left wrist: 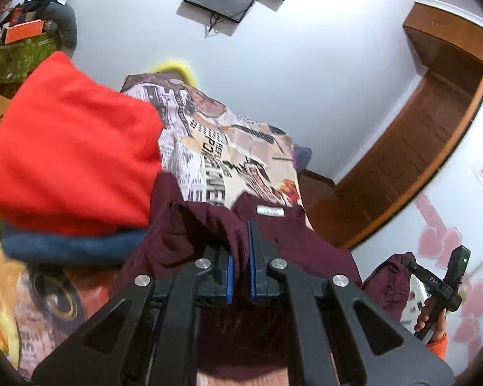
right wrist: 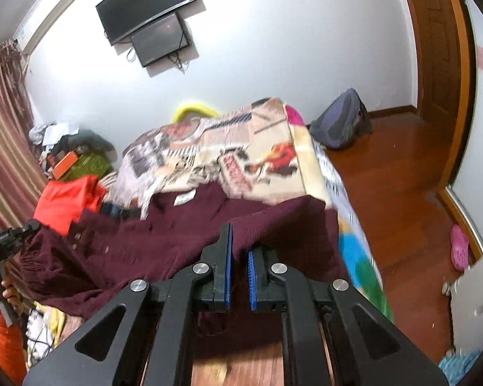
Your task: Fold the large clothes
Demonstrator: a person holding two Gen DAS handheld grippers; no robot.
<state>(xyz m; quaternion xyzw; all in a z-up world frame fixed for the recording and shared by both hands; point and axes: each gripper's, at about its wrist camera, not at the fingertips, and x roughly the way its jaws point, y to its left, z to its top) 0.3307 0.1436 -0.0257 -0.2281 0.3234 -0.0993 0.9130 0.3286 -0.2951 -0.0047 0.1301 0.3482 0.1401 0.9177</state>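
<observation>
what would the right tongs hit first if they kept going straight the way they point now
Probably the maroon garment they already pinch, then the bed's printed blanket beyond it; depth is hard to judge.

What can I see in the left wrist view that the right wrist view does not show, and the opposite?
Only the left wrist view: the right gripper in a hand. Only the right wrist view: a striped curtain, a dark backpack, a pink shoe. Both: the maroon garment pinched in shut jaws, the printed bedcover, the red cloth, the wall screens.
</observation>
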